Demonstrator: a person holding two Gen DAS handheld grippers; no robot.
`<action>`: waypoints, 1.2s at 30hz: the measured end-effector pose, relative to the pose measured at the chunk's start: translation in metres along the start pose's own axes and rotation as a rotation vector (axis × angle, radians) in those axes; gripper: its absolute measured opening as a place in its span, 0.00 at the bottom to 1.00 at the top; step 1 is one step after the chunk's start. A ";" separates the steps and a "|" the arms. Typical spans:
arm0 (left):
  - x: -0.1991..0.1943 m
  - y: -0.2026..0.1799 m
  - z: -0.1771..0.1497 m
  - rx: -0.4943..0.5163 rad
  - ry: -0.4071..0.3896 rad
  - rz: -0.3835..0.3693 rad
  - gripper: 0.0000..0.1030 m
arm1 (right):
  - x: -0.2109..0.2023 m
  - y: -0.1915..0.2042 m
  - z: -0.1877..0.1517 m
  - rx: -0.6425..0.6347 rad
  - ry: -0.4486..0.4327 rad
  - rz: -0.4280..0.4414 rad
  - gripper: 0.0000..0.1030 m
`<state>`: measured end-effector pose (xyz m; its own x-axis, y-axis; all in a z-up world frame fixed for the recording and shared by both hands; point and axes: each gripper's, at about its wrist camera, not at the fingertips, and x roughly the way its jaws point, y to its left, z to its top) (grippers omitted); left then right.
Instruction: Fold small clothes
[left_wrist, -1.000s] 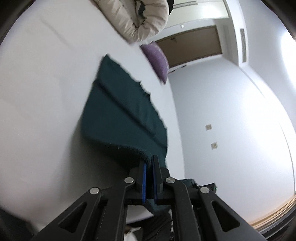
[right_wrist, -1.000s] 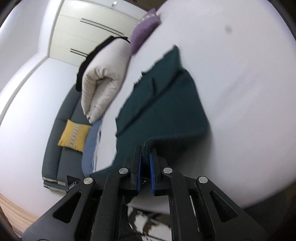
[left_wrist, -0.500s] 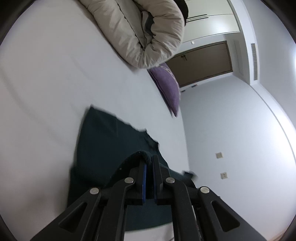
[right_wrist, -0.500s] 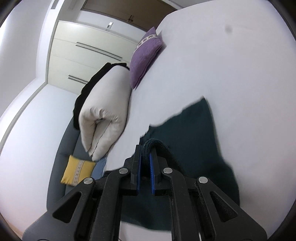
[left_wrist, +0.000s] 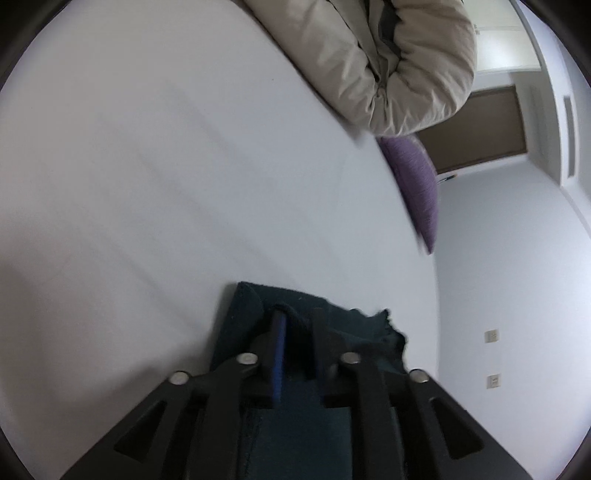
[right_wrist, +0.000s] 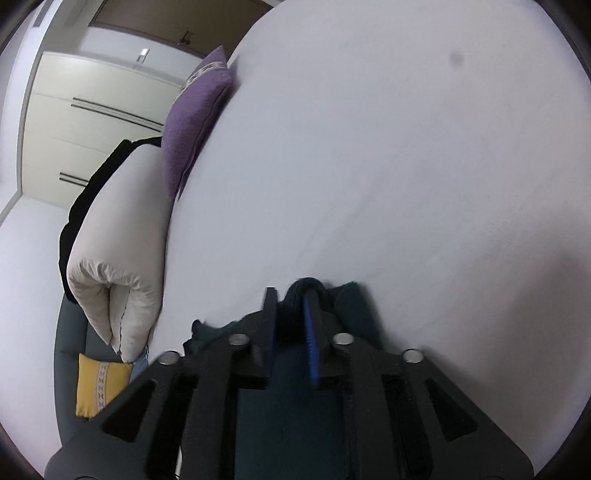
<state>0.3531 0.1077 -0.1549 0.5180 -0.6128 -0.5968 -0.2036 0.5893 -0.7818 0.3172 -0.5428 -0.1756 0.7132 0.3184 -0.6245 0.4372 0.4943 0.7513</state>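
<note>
A white bed sheet (left_wrist: 184, 166) fills both views, and low in each frame the dark green cloth (left_wrist: 243, 317) lies on it. My left gripper (left_wrist: 297, 325) and right gripper (right_wrist: 291, 306) stand with jaws apart, a bunched cloth edge between each pair. Beyond, a purple pillow (right_wrist: 192, 122) and beige duvet (left_wrist: 388, 66) occupy the upper frame.

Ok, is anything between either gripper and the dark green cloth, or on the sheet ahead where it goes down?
Nothing visible. The dark green cloth sits directly between the parted jaws of the left gripper and right gripper. The white sheet ahead is bare; the purple cushion and beige duvet lie far off.
</note>
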 end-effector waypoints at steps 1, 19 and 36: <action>-0.005 0.000 -0.001 0.007 -0.014 0.001 0.47 | 0.001 0.002 0.001 -0.013 -0.010 0.017 0.29; -0.029 -0.024 -0.108 0.438 -0.056 0.273 0.56 | -0.024 0.033 -0.085 -0.494 -0.015 -0.268 0.58; -0.063 -0.038 -0.147 0.536 -0.197 0.397 0.54 | -0.062 0.041 -0.136 -0.569 -0.081 -0.349 0.30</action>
<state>0.2059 0.0468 -0.1143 0.6408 -0.2202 -0.7355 0.0032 0.9587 -0.2843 0.2167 -0.4319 -0.1350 0.6306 0.0118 -0.7760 0.3089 0.9135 0.2649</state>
